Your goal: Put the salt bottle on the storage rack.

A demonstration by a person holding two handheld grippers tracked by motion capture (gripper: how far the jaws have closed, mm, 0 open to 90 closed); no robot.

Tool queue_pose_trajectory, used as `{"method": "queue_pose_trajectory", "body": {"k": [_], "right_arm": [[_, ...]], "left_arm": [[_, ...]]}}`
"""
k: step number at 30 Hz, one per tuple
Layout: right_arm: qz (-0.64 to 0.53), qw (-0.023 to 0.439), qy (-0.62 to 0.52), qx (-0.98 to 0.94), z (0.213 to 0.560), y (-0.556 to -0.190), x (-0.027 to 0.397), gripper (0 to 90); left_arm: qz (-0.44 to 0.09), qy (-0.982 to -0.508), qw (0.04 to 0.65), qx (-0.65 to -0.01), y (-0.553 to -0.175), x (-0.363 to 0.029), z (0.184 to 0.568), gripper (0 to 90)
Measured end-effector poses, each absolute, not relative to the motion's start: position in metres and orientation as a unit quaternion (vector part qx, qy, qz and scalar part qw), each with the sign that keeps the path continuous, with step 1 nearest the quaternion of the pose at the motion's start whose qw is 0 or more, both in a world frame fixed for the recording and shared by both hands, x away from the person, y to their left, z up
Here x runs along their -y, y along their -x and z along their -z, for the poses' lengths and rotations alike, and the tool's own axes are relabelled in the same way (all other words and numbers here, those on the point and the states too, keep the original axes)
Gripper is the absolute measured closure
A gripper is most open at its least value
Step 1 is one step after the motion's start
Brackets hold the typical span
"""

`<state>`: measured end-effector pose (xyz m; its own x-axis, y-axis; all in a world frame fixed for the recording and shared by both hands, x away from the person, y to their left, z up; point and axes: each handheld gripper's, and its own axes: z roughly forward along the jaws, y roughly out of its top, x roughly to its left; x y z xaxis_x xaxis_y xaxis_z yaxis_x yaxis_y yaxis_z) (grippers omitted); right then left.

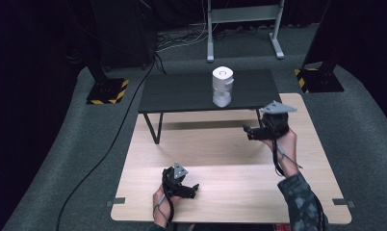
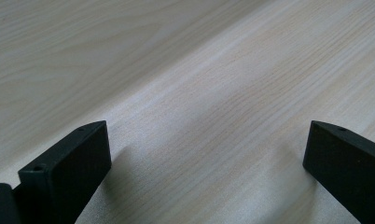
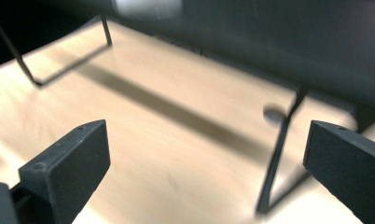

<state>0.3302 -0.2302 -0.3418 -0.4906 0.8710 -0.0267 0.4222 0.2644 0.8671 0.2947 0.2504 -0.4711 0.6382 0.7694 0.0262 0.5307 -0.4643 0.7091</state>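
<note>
- Dark room; pale wooden table (image 1: 220, 192) with a black shelf (image 1: 182, 94) at its far edge.
- White canister (image 1: 222, 86) stands upright on that shelf, right of centre; probably light, rigid, smooth. Grip its narrower lower body.
- Right gripper (image 1: 249, 131), nearest it, gapes wide and empty; left gripper (image 1: 194, 188) likewise, near edge.

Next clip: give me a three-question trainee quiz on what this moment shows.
1. True or false: the white container stands on the dark shelf.
2. Which tool is nearer the container: A, the left tool, or B, the right tool?
3. Fill in: the left tool's jaws stand ___ over the pale wooden table.

Key: 1 true; 2 B; 3 open, nothing between them.
</note>
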Motion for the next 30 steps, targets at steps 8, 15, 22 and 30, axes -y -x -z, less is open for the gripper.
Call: {"method": "queue_pose_trajectory", "body": {"k": [8, 15, 22, 30], "right_arm": [[-0.382, 0.236, -0.512, -0.733, 0.422, -0.279, 0.265, 0.0], [-0.367, 0.229, -0.544, -0.719, 0.457, -0.256, 0.277, 0.0], [-0.372, 0.236, -0.577, -0.688, 0.479, -0.237, 0.290, 0.0], [-0.380, 0.231, -0.581, -0.681, 0.488, -0.233, 0.298, 0.0]], "left_arm": [[-0.176, -0.837, 0.343, -0.388, -0.294, -0.250, 0.471, 0.2], [-0.172, -0.838, 0.343, -0.387, -0.296, -0.250, 0.471, 0.1], [-0.172, -0.838, 0.343, -0.388, -0.296, -0.250, 0.471, 0.1], [-0.175, -0.838, 0.343, -0.388, -0.295, -0.249, 0.471, 0.1]]}}
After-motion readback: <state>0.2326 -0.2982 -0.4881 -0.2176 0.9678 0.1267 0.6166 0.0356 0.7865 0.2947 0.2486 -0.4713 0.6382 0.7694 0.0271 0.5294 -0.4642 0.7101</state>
